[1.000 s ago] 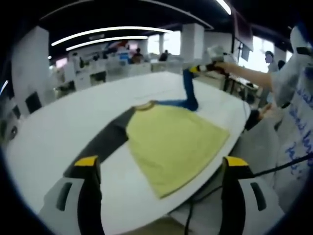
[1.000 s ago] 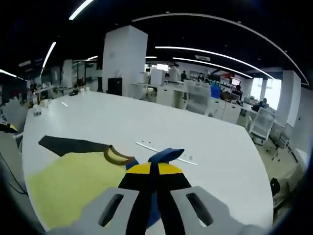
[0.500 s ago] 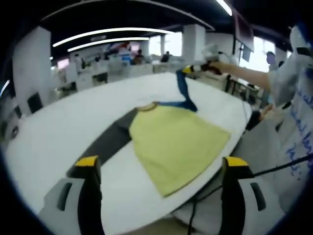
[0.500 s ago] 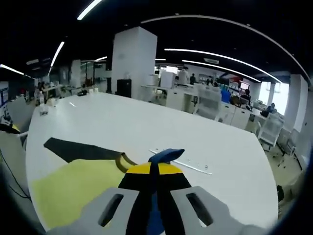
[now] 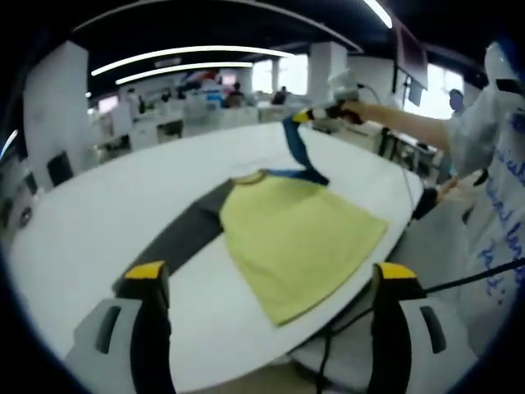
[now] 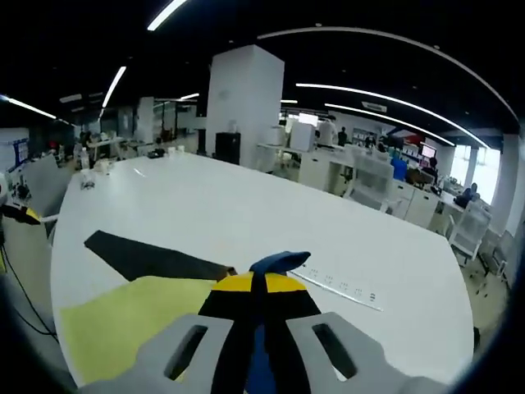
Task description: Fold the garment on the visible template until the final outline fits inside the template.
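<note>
A yellow shirt (image 5: pixel 294 234) with one dark grey sleeve (image 5: pixel 179 233) and one blue sleeve (image 5: pixel 300 153) lies flat on a white table (image 5: pixel 98 213). My right gripper (image 5: pixel 305 116) holds the blue sleeve's end up above the table at the far side. In the right gripper view the jaws (image 6: pixel 259 289) are shut on the blue sleeve (image 6: pixel 280 262), with the yellow body (image 6: pixel 123 322) and grey sleeve (image 6: pixel 152 256) below left. My left gripper (image 5: pixel 267 283) hangs open near the table's front edge, short of the shirt's hem.
A person's arm (image 5: pixel 410 127) and white clothing (image 5: pixel 496 180) stand at the right. A black cable (image 5: pixel 344 332) hangs off the table's near edge. A thin strip with marks (image 6: pixel 340 287) lies on the table beyond the sleeve. Desks and chairs fill the background.
My right gripper has lifted the blue sleeve higher and carried it toward the shirt's body. The left gripper has stayed put and open.
</note>
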